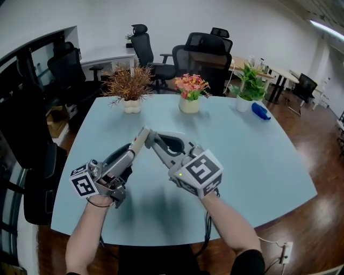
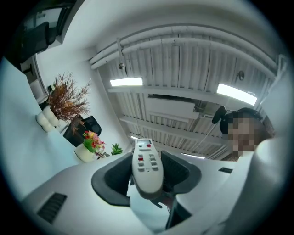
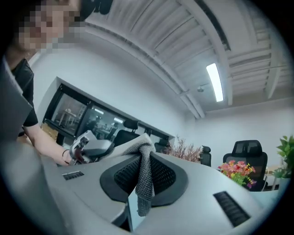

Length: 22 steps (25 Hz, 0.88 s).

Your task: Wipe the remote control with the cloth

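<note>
Lower end of the remote control [image 2: 147, 169] is hidden inside the left hand-held gripper [image 2: 148, 156].

Walls: plain white wall [image 1: 107, 16] behind the chairs.
Floor: glossy brown wood boards [image 1: 317, 215].
Table: pale blue top [image 1: 258, 161] with rounded corners, in the middle of the room.
Table decor: along the far edge, a dried brown plant [image 1: 129, 85], pink and orange flowers [image 1: 190, 88] and a green plant [image 1: 249, 83], each in a pale pot.
Chairs: black high-backed office chairs [image 1: 207, 53] at the far side, with another close by on the left [image 1: 32, 156].
Further back: wooden desks [image 1: 277, 75] at the right.
Windows: a dark glazed partition [image 3: 76, 114] in a black frame.
Ceiling: white ribbed panels [image 2: 183, 59] crossed by pipes.
Light: long tube lamps [image 2: 126, 81], all lit.
</note>
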Available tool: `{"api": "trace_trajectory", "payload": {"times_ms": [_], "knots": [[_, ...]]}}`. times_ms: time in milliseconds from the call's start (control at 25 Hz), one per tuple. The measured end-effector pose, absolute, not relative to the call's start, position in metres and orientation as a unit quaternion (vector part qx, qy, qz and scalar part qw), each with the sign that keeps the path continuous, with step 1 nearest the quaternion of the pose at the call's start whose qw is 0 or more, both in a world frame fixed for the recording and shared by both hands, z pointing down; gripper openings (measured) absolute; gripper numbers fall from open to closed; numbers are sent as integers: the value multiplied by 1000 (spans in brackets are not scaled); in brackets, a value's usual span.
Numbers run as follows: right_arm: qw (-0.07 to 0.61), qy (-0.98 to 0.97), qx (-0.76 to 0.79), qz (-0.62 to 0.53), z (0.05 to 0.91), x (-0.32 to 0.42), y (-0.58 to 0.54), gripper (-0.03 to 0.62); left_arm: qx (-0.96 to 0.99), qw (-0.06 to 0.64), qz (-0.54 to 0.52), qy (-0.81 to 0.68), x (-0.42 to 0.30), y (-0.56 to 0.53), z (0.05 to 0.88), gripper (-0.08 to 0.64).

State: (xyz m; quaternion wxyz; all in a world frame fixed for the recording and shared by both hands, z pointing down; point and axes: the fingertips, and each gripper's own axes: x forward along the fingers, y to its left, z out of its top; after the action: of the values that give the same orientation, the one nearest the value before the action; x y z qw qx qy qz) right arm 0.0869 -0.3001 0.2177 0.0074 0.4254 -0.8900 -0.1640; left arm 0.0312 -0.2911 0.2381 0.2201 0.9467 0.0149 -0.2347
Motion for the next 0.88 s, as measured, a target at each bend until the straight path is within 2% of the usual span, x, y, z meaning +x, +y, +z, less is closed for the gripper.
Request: {"api": "trace_trajectory", "payload": {"times_ms": [120, 200, 280, 400, 440, 600, 640, 800, 880], "knots": [[-113, -899, 402, -133, 182, 108, -287, 29, 941, 236, -235, 56, 34, -281, 237, 199], [-145, -902, 395, -97, 180, 119, -291, 29, 932, 239, -262, 79, 29, -277, 228, 199], [-92, -915, 380, -102, 200, 106, -296, 29, 928, 225, -283, 91, 23, -272, 220, 199], [18, -927, 328, -181, 228, 64, -284, 29, 933, 205, -278, 100, 23, -266, 218, 199], [14, -929, 318, -191, 226, 59, -279, 29, 935, 201, -272, 105, 24, -264, 219, 199], [-135, -941, 294, -100, 196, 86, -278, 29, 934, 187, -263, 156, 24, -244, 215, 199], [-139, -945, 281, -89, 198, 85, -278, 29, 933, 177, -260, 176, 24, -234, 213, 199], [-65, -976, 168, -123, 229, 44, -248, 27, 934, 123, -237, 238, 26, -198, 214, 200], [-89, -985, 110, -96, 228, 41, -237, 23, 935, 102, -232, 249, 24, -192, 212, 199]]}}
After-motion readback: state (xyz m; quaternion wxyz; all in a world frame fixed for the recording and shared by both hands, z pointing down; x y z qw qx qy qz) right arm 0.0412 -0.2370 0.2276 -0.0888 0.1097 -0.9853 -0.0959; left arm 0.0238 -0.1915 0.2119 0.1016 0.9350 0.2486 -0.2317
